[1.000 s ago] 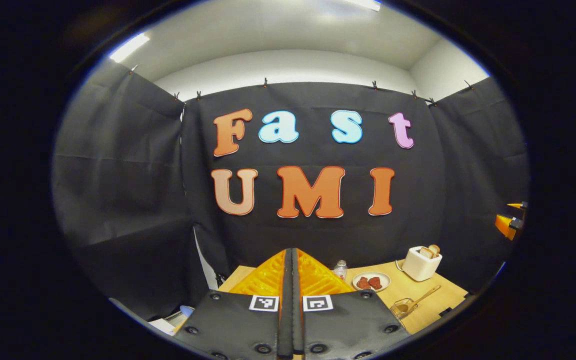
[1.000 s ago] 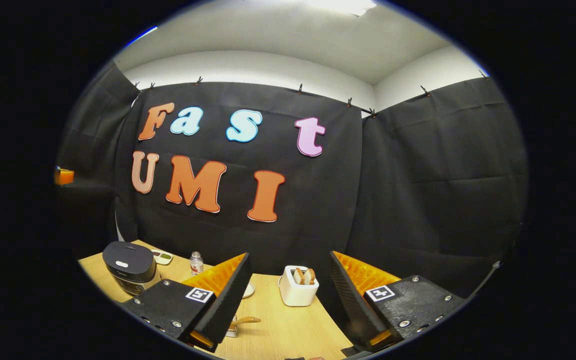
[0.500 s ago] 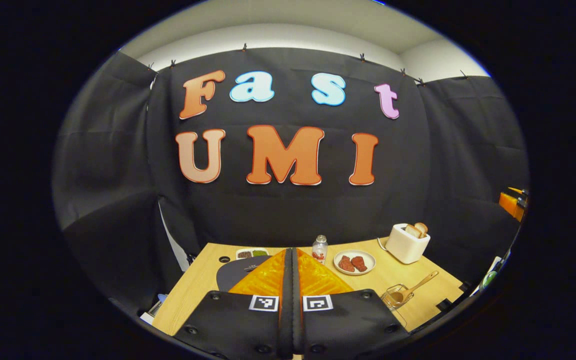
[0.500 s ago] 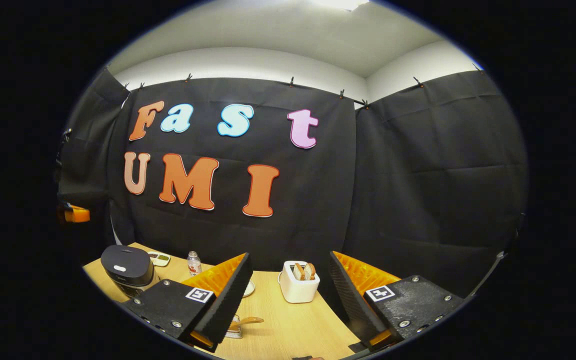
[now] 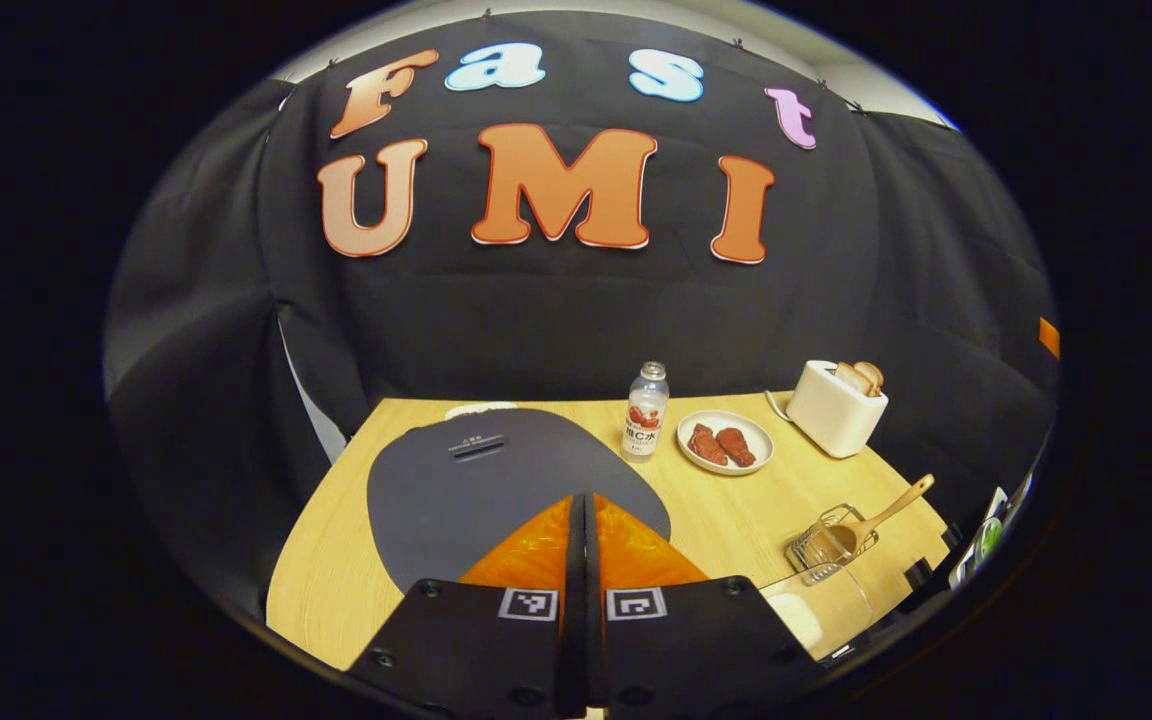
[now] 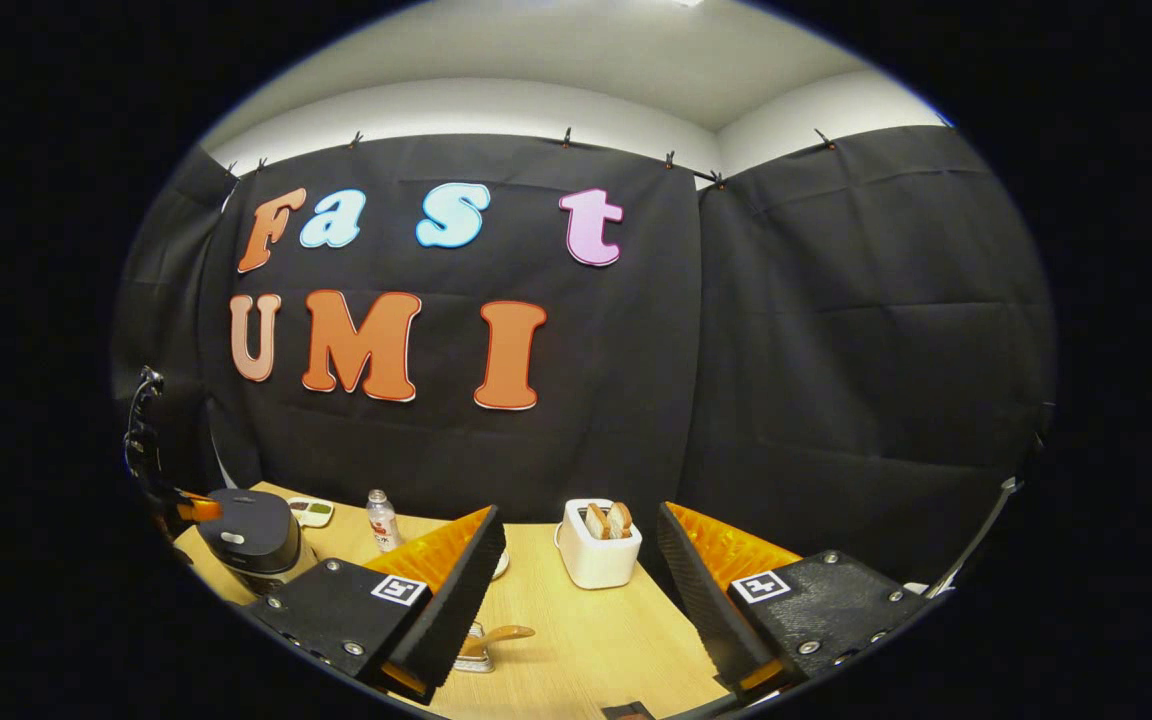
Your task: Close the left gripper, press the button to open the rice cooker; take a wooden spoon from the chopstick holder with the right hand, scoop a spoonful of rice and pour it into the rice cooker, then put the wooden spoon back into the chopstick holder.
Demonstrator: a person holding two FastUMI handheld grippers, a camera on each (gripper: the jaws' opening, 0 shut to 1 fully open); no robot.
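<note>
The dark grey rice cooker has its lid down, and a slot-like button sits near the lid's far edge. My left gripper is shut, empty, and hangs just above the lid's near part. A wooden spoon leans in the wire chopstick holder at the right. In the right gripper view the rice cooker stands far left with the left gripper over it. My right gripper is open and empty above the table, and the wooden spoon lies below its left finger.
A small bottle, a plate of red meat pieces and a white toaster holding bread line the back of the wooden table. A clear cup with white contents stands near the holder. A small dish lies behind the cooker.
The left gripper has tipped downward and come over the rice cooker lid, staying shut. The right gripper stays open and has barely shifted.
</note>
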